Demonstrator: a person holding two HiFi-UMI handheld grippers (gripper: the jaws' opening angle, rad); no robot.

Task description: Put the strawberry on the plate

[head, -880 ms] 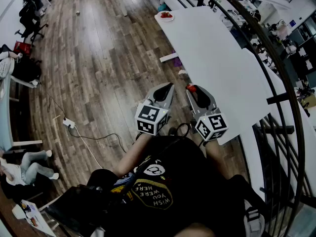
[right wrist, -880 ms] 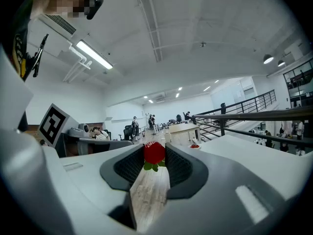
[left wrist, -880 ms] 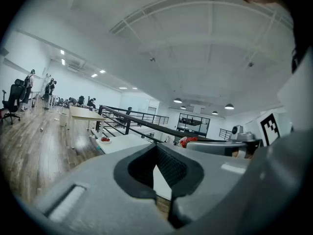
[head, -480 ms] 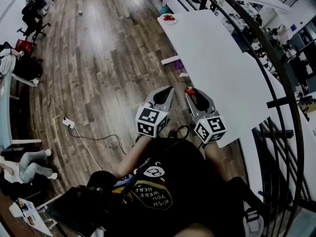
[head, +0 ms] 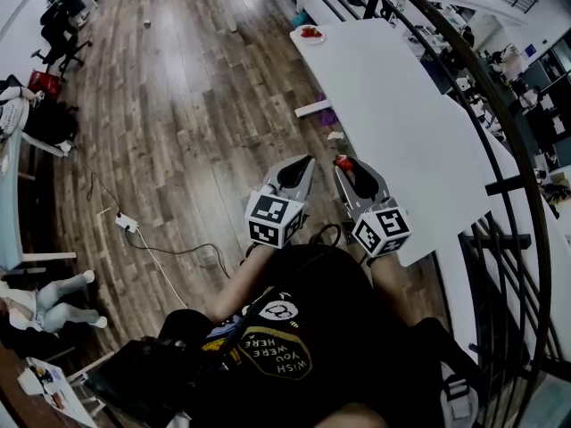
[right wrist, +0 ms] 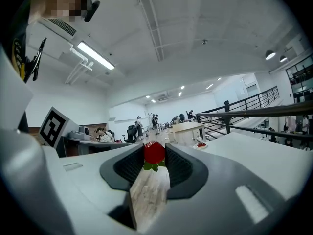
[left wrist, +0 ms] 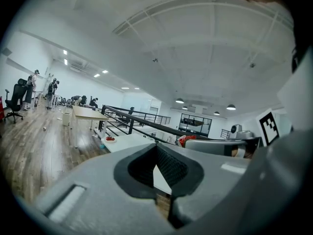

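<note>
1. Right claw: closed on the strawberry. The pads press its two sides at the very tips. The red body sits up and the green leaves hang down.
2. Left claw: tips drawn together, nothing between them. It hangs over the wood floor, just beside the right claw.
3. Governing relation: the plate stands at the far end of the bench. The strawberry is at the near end, well apart from the plate. The bench's long axis runs from one to the other, so we judge that the coming move is a carry along that axis.
4. Direction from the claw: in the right gripper view the plate lies ahead and a little to the right of the berry. In the head view it lies up the frame and slightly left.
5. Nearer hand: the right one. It is at the bench's near left edge and already bears the load.
6. Head view only: the full run of bench between berry and plate, with nothing standing on it.
7. Right gripper view only: the pad contact on the berry.
8. Left gripper view only: the closed, empty left tips.
9. The plate carries something red. We cannot tell what it is.
</note>
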